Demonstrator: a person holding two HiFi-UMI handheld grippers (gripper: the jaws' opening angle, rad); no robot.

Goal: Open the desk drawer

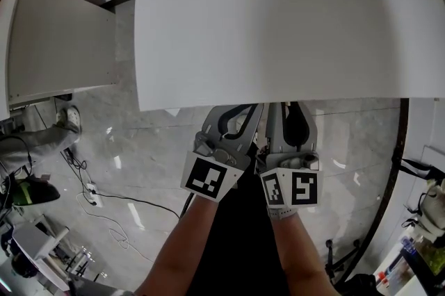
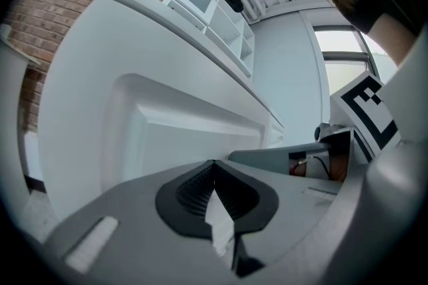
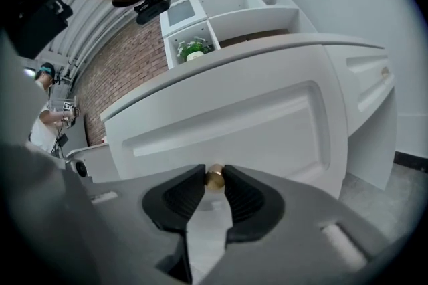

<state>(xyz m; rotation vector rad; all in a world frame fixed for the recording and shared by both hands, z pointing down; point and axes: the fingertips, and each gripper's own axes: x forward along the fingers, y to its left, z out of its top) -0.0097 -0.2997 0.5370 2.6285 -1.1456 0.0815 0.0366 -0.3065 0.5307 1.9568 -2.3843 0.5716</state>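
The white desk top (image 1: 278,23) fills the upper head view, and both grippers reach under its front edge, their fingertips hidden there. In the right gripper view the white panelled drawer front (image 3: 227,120) faces me, with a small brass knob (image 3: 215,179) on it. My right gripper (image 3: 215,175) has its black pads against both sides of that knob. My left gripper (image 2: 214,164) points at the plain white drawer panel (image 2: 180,136) beside it, tips together with nothing between them. The right gripper's marker cube (image 2: 369,110) shows at the right of the left gripper view.
Another white desk (image 1: 55,44) stands at the left over a marble floor with cables (image 1: 104,203) and a person's shoe (image 1: 69,118). A black curved stand (image 1: 398,169) runs down the right. White shelves with a plant (image 3: 194,49) and a brick wall lie behind the desk.
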